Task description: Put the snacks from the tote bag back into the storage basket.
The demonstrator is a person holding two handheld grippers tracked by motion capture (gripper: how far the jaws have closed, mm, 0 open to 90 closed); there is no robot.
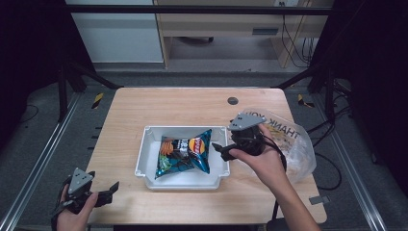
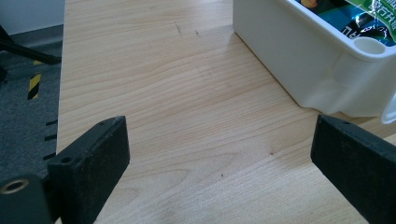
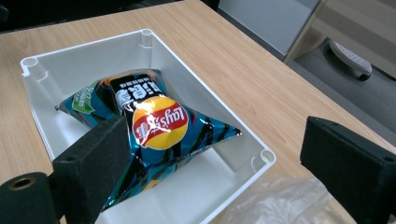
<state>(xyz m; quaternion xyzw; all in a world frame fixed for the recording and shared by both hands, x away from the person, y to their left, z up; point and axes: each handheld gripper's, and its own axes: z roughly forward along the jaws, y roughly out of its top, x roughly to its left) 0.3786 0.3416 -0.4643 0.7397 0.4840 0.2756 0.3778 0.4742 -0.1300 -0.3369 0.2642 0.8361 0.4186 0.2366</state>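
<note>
Right now the right gripper [image 1: 222,150] has its jaws spread wide apart with nothing between them, hovering at the right edge of the white tray [image 1: 144,159], its tips pointing toward the tray's inside. In the right gripper view, the bag of crisps [image 3: 154,135] lies just ahead of and below those open jaws, flat in the tray and slanting across it, with its red and yellow logo facing up. From above, the bag [image 1: 185,154] sits in the middle of the tray, which rests at the centre of the wooden table [image 1: 144,103]. Behind the right hand [image 1: 260,161], a crumpled clear plastic bag [image 1: 293,144] with printed letters lies on the table's right side, touching or just beside the tray's right rim.

Meanwhile the left gripper [image 1: 108,192] is also open and holds nothing. It is low over the table's near left corner, well apart from the tray, and in the left gripper view its jaws frame bare wood, with the tray's corner [image 2: 327,79] ahead to the right.
</note>
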